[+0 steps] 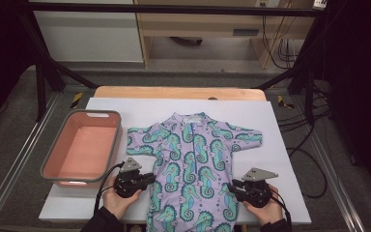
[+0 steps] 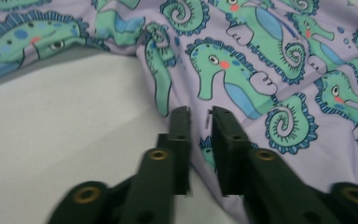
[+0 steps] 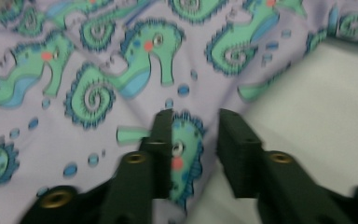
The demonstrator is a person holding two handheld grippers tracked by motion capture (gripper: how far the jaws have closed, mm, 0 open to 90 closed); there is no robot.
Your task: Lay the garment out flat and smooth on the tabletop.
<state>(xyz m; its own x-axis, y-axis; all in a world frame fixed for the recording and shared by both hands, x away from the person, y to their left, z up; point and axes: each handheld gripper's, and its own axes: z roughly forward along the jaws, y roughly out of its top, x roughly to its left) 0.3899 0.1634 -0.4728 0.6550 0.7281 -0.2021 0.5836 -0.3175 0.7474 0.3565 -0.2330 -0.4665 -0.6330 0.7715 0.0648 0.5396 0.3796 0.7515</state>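
**Soft suit, taken by its side hems**

Because the seahorse swimsuit [image 1: 193,164] lies flat mid-table on the white sheet [image 1: 280,125], it looks light, limp and stretchy; pinch its side edges. The left gripper [image 1: 147,180] and right gripper [image 1: 233,187] stand slightly spread over those edges, not clamping. A pink bin [image 1: 84,145] sits left, clear of the work.
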